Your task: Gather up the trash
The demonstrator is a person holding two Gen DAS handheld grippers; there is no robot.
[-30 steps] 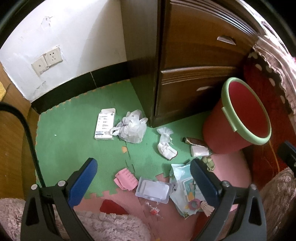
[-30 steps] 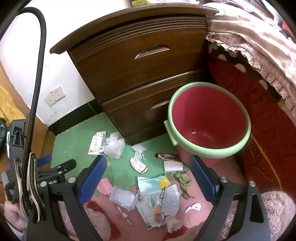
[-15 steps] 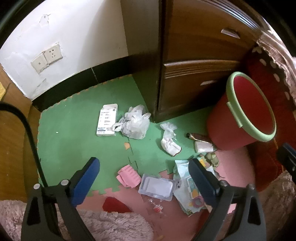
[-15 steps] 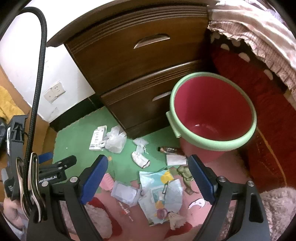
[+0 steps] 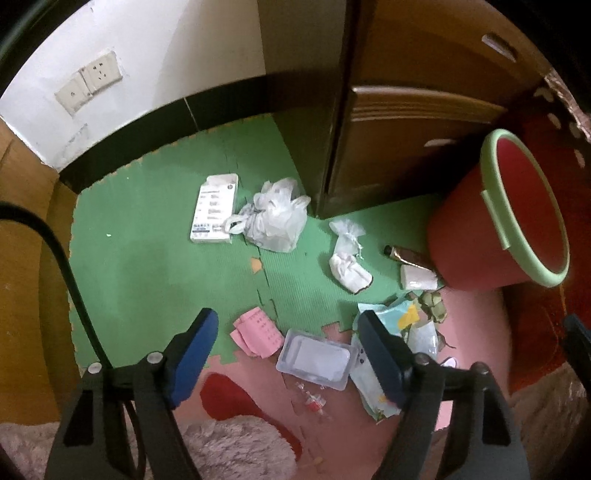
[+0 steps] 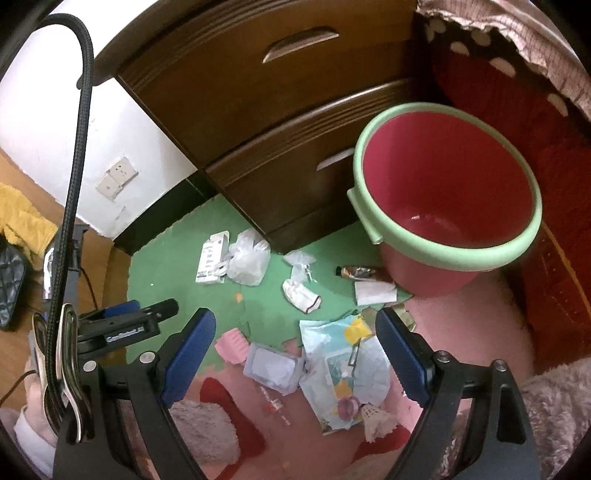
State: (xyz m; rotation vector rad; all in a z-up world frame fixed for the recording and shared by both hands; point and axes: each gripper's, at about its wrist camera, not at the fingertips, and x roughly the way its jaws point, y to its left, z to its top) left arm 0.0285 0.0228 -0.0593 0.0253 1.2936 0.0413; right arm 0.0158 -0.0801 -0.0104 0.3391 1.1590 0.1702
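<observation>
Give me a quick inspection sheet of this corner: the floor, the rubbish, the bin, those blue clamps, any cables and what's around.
Surface: green and pink foam floor mat, littered.
Job's things: red bin with a green rim, upright and looking empty. Trash on the mat: white box, plastic bag, crumpled tissue, pink paper, clear plastic tray, printed wrapper, small brown bottle.
Clutter: shuttlecock on the wrapper's edge.
Grippers: left gripper open above the tray, jaws just been closing, nothing between them; right gripper open, holding nothing.
Cables: black braided cable along the left.
Surroundings: wooden drawer cabinet, wall socket, frilled bedspread.
</observation>
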